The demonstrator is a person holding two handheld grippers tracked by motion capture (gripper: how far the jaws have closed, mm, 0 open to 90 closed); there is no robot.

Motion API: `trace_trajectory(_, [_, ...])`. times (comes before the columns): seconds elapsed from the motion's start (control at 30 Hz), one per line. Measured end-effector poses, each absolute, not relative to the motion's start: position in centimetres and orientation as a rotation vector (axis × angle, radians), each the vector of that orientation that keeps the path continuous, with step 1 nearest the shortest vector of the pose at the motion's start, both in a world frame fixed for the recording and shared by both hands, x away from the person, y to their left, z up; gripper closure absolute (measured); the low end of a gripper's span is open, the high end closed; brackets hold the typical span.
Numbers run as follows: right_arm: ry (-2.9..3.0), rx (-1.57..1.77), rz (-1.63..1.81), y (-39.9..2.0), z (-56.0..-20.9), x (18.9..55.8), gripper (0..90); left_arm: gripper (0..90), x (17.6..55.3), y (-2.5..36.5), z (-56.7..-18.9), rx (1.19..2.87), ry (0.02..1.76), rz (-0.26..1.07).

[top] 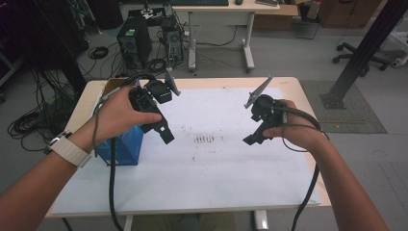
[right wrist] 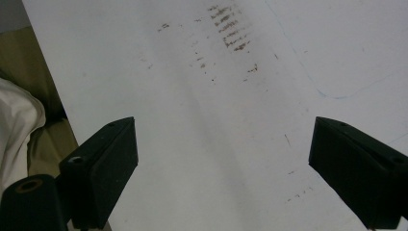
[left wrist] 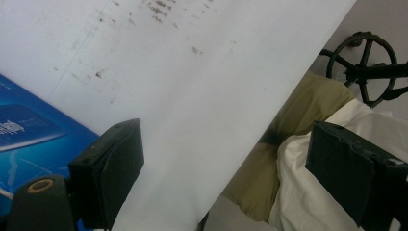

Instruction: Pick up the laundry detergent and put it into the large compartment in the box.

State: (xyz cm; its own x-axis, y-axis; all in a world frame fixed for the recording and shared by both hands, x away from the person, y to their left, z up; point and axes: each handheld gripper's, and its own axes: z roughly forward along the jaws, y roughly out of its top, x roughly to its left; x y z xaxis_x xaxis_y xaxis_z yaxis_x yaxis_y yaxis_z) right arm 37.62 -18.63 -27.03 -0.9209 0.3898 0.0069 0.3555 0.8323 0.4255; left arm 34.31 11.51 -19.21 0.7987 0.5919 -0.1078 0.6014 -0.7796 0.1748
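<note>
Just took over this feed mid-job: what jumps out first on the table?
A blue box stands at the left edge of the white sheet, right by the left gripper. The left gripper and the right gripper hover over the sheet, jaws open and empty. Brown smudges mark the sheet's middle.

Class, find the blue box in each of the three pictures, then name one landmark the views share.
High view: blue box left of centre, under the left hand.
Left gripper view: lower left corner, behind one jaw.
Right gripper view: not in it.
Shared landmark: white sheet with brown smudges.
</note>
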Motion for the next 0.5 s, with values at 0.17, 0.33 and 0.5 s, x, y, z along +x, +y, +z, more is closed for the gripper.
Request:
trace_trajectory(0.17, [2.926, 0.598, 0.660, -18.64, -26.94, 37.58, 10.1, 13.4, 34.29, 11.55, -19.18, 2.787, 0.936, -0.067])
trace_trajectory(0.33, [2.927, 0.601, 0.660, -18.66, -26.98, 37.55, 10.1, 13.4, 34.30, 11.56, -19.22, 2.784, 0.943, -0.062])
trace_trajectory(0.5, [2.926, 0.598, 0.664, -18.72, -26.96, 37.60, 10.1, 13.4, 34.37, 11.53, -19.25, 2.783, 0.944, -0.068])
